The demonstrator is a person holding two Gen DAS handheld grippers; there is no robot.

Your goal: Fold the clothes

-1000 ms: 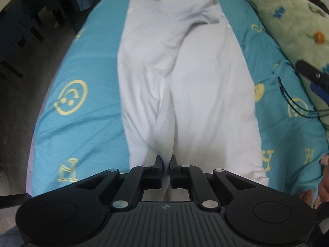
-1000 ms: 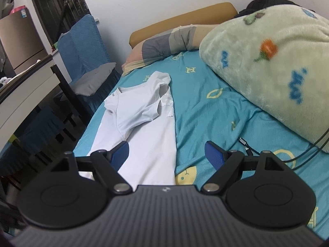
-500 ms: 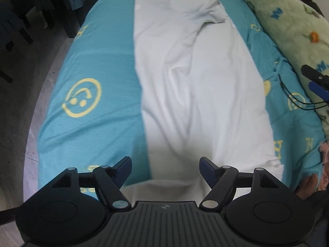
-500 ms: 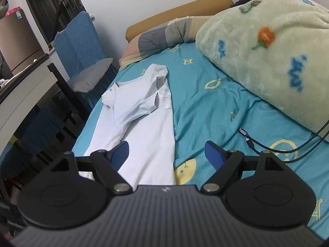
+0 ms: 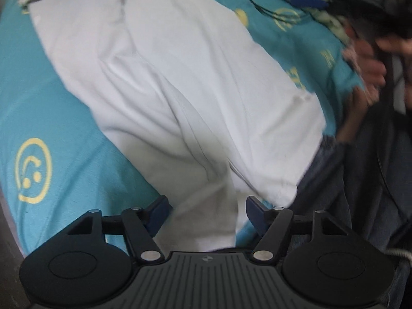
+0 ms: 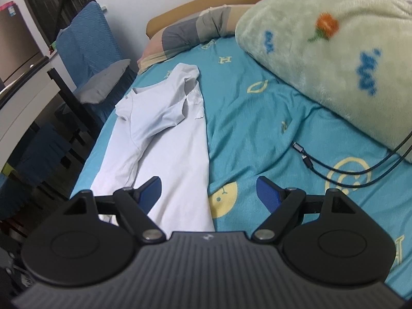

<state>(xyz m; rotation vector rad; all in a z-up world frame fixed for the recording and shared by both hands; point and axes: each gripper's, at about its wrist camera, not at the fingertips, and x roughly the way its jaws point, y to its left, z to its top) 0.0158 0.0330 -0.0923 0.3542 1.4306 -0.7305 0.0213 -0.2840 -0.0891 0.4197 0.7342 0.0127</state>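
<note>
Teal bedsheet [image 6: 257, 118] carries a white shirt [image 5: 180, 77]; left claw [image 5: 207, 212] and right claw [image 6: 208, 190] gape wide, empty.

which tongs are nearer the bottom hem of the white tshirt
Left. The left tongs hang open right over the white cotton t-shirt hem; the right tongs hover open by its side edge.
</note>
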